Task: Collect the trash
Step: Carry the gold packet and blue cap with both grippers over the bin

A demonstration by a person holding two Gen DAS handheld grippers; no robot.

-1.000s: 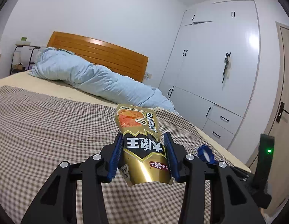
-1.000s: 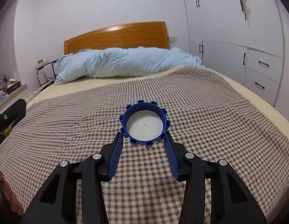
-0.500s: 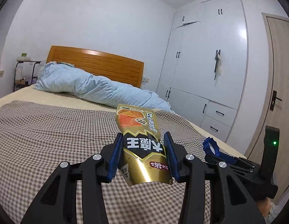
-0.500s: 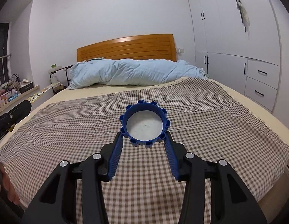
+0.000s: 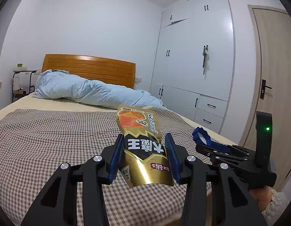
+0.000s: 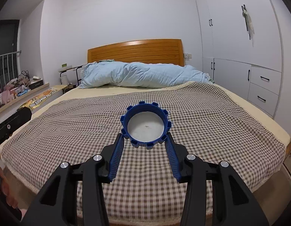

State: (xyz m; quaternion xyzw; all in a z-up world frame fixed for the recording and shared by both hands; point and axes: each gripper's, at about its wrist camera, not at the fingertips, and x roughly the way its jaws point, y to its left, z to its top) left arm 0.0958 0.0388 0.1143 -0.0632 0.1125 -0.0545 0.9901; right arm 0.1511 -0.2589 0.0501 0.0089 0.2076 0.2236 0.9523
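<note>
Gold snack wrapper (image 5: 143, 146) and blue ridged cap (image 6: 146, 125), both held aloft.

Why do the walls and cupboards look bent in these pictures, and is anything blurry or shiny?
Left wrist view: the fisheye lens bows the wardrobe and door; dark corners; glare on the gold snack wrapper. Right wrist view: the same bowing; sharp on the blue cap; a bright sheen on the headboard.

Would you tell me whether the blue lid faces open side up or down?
Tilted, open side up toward the camera: the blue lid shows its white inner face inside the rim.
</note>
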